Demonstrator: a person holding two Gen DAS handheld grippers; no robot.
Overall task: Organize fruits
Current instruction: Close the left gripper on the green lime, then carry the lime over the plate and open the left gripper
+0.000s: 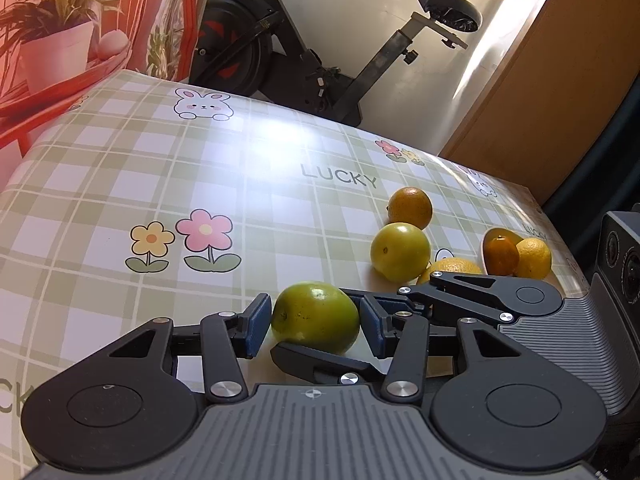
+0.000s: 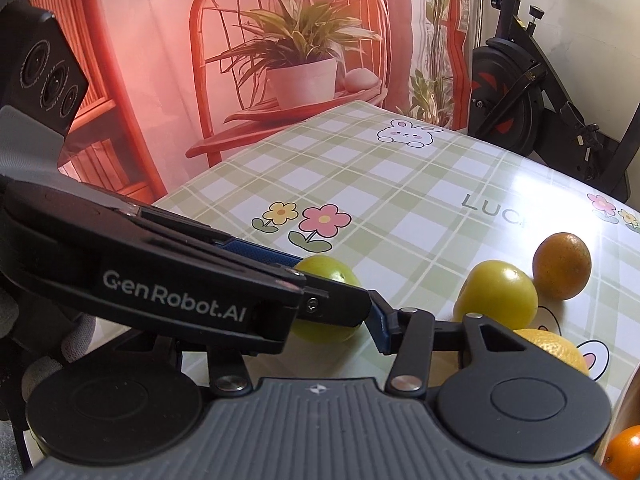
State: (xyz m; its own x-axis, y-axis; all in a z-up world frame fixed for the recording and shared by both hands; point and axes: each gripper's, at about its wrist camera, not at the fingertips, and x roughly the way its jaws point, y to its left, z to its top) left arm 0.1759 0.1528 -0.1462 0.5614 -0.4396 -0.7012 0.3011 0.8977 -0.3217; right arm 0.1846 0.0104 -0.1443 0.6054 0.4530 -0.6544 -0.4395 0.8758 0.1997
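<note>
A green fruit lies on the checked tablecloth, and both grippers close around it. My left gripper has a blue pad against each side of it. The right gripper's fingers come in from the right, one along the fruit's near side, the other behind it. In the right wrist view my right gripper shows its right pad beside the fruit. The left gripper's body hides its left finger. Further right lie a yellow-green fruit, an orange and a lemon.
A white bowl at the table's right edge holds a small orange and a lemon. An exercise bike and a wooden cabinet stand beyond the table. A printed backdrop hangs at the far left. A gloved hand holds the left gripper.
</note>
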